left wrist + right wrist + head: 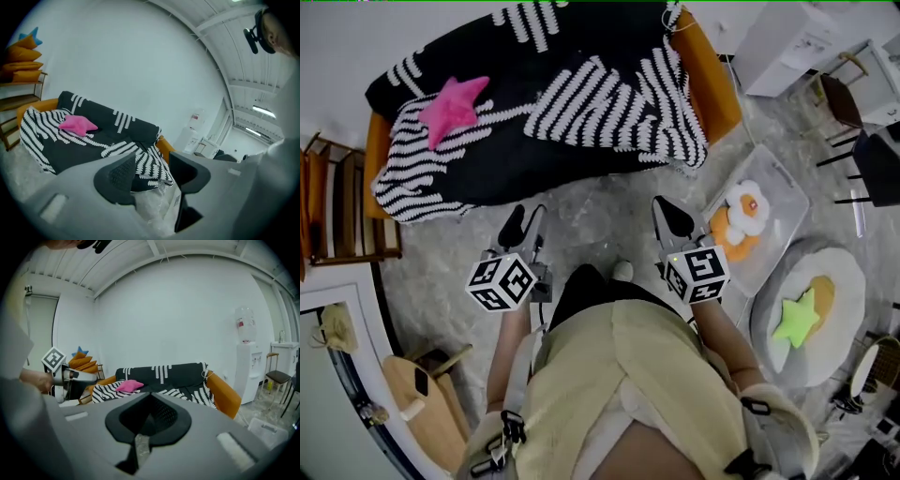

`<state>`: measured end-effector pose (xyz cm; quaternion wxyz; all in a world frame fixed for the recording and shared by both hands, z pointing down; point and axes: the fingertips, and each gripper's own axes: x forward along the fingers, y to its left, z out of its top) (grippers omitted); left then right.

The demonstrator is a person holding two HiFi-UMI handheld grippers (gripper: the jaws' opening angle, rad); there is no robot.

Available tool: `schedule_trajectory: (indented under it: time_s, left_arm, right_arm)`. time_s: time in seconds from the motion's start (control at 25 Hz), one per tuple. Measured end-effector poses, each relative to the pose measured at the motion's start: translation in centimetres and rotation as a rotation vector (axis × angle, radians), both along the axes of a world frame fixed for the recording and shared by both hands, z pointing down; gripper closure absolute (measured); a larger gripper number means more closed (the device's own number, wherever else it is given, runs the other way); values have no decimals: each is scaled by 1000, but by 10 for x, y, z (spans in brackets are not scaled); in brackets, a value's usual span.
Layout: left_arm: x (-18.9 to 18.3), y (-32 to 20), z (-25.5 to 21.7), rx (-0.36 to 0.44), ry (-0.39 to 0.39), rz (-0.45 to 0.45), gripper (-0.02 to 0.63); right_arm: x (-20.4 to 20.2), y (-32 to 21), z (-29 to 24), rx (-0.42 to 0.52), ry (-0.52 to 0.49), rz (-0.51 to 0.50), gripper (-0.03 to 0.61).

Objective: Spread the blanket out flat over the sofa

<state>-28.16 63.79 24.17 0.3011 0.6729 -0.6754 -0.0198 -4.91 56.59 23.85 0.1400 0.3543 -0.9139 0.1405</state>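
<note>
The orange upholstered sofa [719, 92] carries the black-and-white striped knitted blanket [581, 103], which covers its seat and back, with folds bunched toward one end. A pink star-shaped cushion [452, 108] lies on the blanket. The left claw [154, 164] stands apart and empty; the right claw [147, 401] is closed together, empty, both well short of the sofa.

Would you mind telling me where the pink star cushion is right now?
In the head view, the pink star cushion lies at upper left, on the black-and-white blanket, near the left end of the orange sofa.
</note>
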Motion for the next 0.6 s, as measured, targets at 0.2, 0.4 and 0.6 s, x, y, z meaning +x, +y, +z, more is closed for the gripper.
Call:
schedule_trajectory:
  time_s: [0.2,0.4,0.6]
  left_arm:
    - [-13,-26,26,-23,143,-61,362]
    - [-30,-81,68,-72,190,-113,360]
    - [-49,-138,120,-172,241,-154,359]
  right_arm:
    - [-24,-9,9,-1,28,-22,574]
    - [-33,-37,19,14,81,-4,574]
    - [-36,-84,38,-35,122,63,574]
